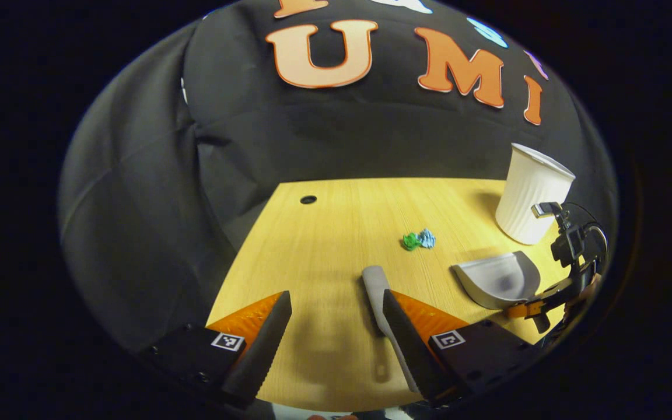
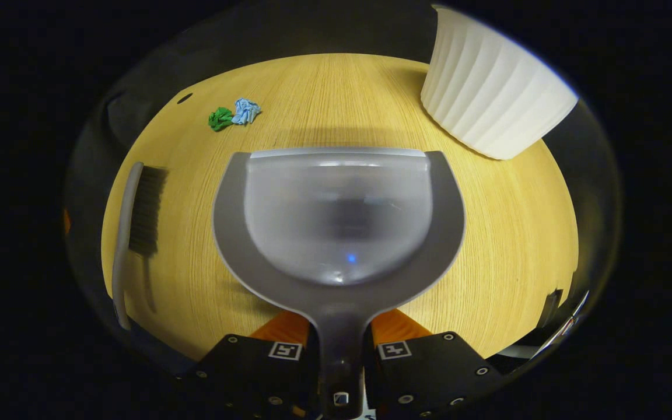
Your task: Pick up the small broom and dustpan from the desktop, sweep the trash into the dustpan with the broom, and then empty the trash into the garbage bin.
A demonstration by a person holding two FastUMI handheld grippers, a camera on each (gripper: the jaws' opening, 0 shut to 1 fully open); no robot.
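In the right gripper view, my right gripper (image 2: 340, 333) is shut on the handle of a grey dustpan (image 2: 339, 216), whose pan rests flat on the wooden desktop (image 2: 517, 233). The small grey broom (image 2: 137, 216) lies on its side to the left, bristles facing the pan. Crumpled green and blue paper trash (image 2: 234, 114) sits farther off. In the left gripper view, my left gripper (image 1: 333, 344) hangs open above the desktop, with the broom (image 1: 375, 289) just inside its right finger, untouched. The trash (image 1: 419, 239), the dustpan (image 1: 496, 280) and the right gripper (image 1: 537, 306) lie beyond it and to the right.
A white ribbed garbage bin (image 1: 531, 192) stands at the far right of the desktop (image 1: 324, 233), and it is close beyond the dustpan as the garbage bin (image 2: 487, 87). A small cable hole (image 1: 308, 199) marks the far left corner. Black cloth walls surround the desk.
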